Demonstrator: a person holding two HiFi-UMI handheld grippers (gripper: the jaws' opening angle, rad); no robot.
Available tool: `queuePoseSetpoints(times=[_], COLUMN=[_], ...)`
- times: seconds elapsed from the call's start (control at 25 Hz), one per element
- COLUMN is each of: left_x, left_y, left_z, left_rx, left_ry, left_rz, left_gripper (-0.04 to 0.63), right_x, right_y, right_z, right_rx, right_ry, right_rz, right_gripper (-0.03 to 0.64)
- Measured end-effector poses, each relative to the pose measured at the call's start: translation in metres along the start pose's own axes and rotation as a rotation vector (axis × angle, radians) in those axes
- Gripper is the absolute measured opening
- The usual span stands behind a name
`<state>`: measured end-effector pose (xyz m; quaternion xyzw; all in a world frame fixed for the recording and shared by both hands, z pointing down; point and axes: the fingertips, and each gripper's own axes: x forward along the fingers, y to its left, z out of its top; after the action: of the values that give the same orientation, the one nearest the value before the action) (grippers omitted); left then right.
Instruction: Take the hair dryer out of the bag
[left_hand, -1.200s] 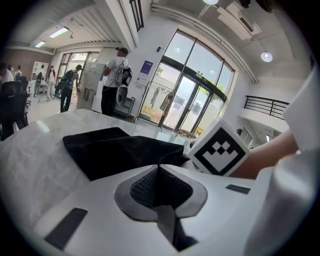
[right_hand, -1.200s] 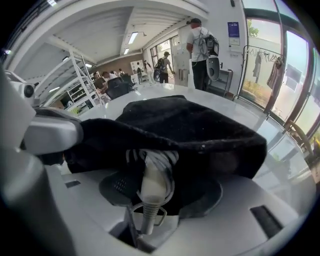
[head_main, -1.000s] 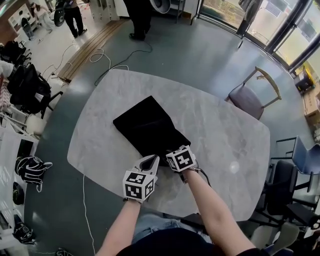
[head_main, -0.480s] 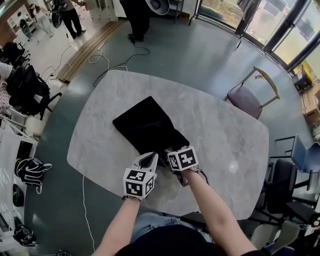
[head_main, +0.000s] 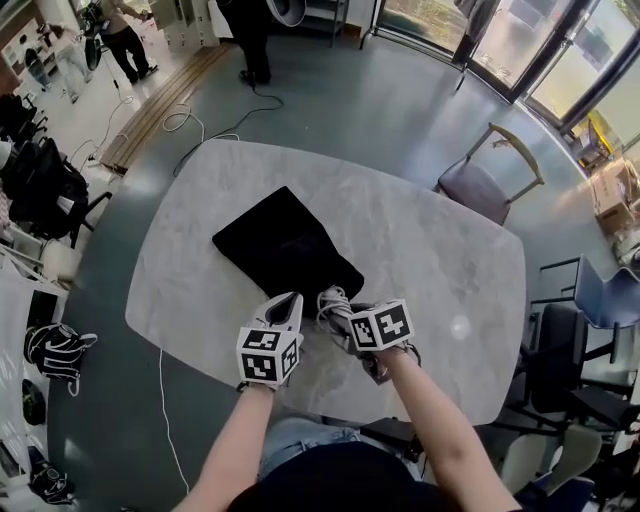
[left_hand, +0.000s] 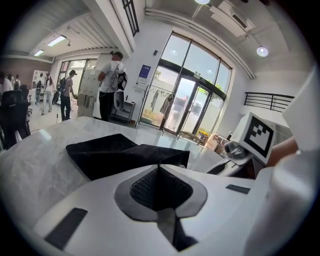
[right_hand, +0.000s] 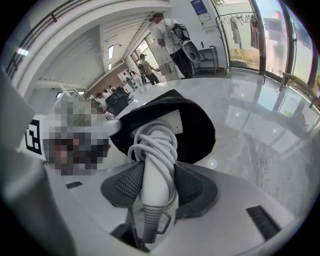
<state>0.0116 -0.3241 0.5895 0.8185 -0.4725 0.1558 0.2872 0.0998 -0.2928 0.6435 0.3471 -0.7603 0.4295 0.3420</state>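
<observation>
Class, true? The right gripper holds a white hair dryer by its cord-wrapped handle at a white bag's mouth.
The bag is black, not white: see the right gripper view. The right gripper, jaws just closed further, does hold the hair dryer.

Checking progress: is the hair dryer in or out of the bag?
Partly out. The right gripper grips the hair dryer by its cord-wrapped handle, outside the bag; the head end sits in its mouth.

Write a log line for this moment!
left gripper shut beside black bag | right gripper just closed on cord-wrapped hair dryer handle | dryer head inside bag
</observation>
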Motion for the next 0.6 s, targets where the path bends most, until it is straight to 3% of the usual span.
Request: queuePoseSetpoints(times=[0.6], left_x=[-0.002], left_y=[-0.005], left_z=[-0.003], left_rx=[0.008], left_ry=[-0.004], left_rz=[0.047], left_gripper=[0.021], right_x=[-0.071], right_y=[-0.026], right_z=[-0.070], right_rx=[0.019], right_ry=[-0.050], right_rz=[-0.022], right_gripper=[0.199])
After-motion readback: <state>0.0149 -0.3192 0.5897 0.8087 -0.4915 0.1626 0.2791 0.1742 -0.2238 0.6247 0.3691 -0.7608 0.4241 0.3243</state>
